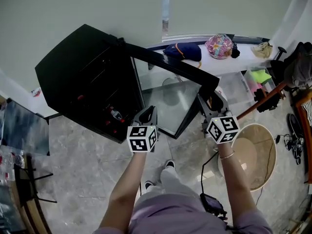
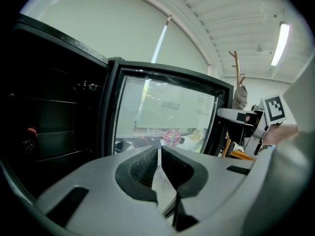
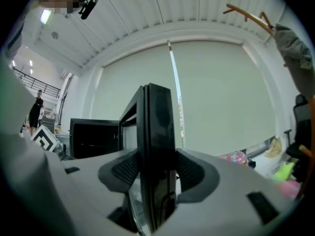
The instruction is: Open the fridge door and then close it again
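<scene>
Door: the black-framed glass fridge door (image 1: 168,99) stands wide open beside the black fridge (image 1: 83,77).
Right gripper (image 3: 156,168): pinching the door's edge.
Left gripper (image 2: 160,159): nearly closed, empty.
Risk: a fast swing might pull the door loose.

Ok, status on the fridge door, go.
Right gripper clamped on fridge door's free edge; left gripper shut, empty. Door stands open. Left gripper sits before the fridge opening, likely in the closing path.

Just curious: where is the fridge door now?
In the head view the fridge door stands open at centre, right of the fridge, its free edge between the right gripper's jaws.
</scene>
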`<control>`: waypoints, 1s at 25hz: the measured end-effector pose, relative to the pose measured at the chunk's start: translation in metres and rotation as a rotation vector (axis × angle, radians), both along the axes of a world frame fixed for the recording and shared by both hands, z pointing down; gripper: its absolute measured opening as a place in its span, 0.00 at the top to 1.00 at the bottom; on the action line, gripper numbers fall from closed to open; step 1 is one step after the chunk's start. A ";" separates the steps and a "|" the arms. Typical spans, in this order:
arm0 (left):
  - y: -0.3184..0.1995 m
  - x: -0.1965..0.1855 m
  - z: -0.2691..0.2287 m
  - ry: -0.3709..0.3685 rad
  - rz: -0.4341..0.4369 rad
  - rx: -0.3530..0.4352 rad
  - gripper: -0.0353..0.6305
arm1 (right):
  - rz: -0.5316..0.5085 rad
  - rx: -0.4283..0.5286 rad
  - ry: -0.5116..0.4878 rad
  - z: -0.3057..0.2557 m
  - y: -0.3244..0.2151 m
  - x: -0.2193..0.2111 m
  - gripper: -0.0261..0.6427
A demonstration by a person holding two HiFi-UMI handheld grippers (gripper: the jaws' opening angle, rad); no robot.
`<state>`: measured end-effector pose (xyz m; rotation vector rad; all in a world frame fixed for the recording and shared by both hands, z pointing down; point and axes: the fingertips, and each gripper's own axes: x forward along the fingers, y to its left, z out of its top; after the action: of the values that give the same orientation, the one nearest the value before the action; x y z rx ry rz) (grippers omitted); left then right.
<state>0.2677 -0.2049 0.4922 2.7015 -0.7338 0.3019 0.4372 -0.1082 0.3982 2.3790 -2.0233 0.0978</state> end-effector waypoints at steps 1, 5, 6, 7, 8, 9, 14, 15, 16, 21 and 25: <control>0.003 -0.008 -0.001 0.001 -0.001 0.002 0.91 | 0.010 -0.003 0.002 0.000 0.004 -0.007 0.64; 0.013 -0.044 -0.001 -0.002 -0.009 0.007 0.91 | 0.044 -0.009 0.004 -0.001 0.017 -0.036 0.64; 0.016 -0.054 -0.001 -0.003 -0.012 0.006 0.91 | 0.049 -0.010 0.004 -0.001 0.020 -0.043 0.64; 0.018 -0.063 -0.001 -0.002 -0.017 0.006 0.91 | 0.051 -0.012 0.004 -0.001 0.023 -0.052 0.64; 0.020 -0.072 -0.002 -0.002 -0.022 0.007 0.91 | 0.051 -0.014 0.003 0.000 0.025 -0.060 0.64; 0.022 -0.081 -0.003 -0.001 -0.027 0.010 0.91 | 0.050 -0.016 0.003 0.000 0.028 -0.068 0.64; 0.031 -0.118 -0.014 0.006 -0.045 0.029 0.91 | 0.042 -0.021 0.014 -0.001 0.036 -0.108 0.64; 0.032 -0.125 -0.015 0.008 -0.050 0.032 0.91 | 0.038 -0.022 0.015 0.000 0.037 -0.116 0.64; 0.034 -0.133 -0.016 0.011 -0.056 0.034 0.91 | 0.033 -0.022 0.017 0.000 0.037 -0.125 0.64; 0.041 -0.170 -0.017 0.019 -0.098 0.026 0.91 | 0.011 -0.026 0.030 0.002 0.044 -0.163 0.64; 0.045 -0.195 -0.016 0.021 -0.128 0.026 0.91 | -0.015 -0.026 0.046 0.002 0.043 -0.193 0.64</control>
<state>0.0726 -0.1598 0.4759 2.6628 -0.9057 0.2347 0.2443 -0.0649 0.4001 2.3286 -2.0070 0.0685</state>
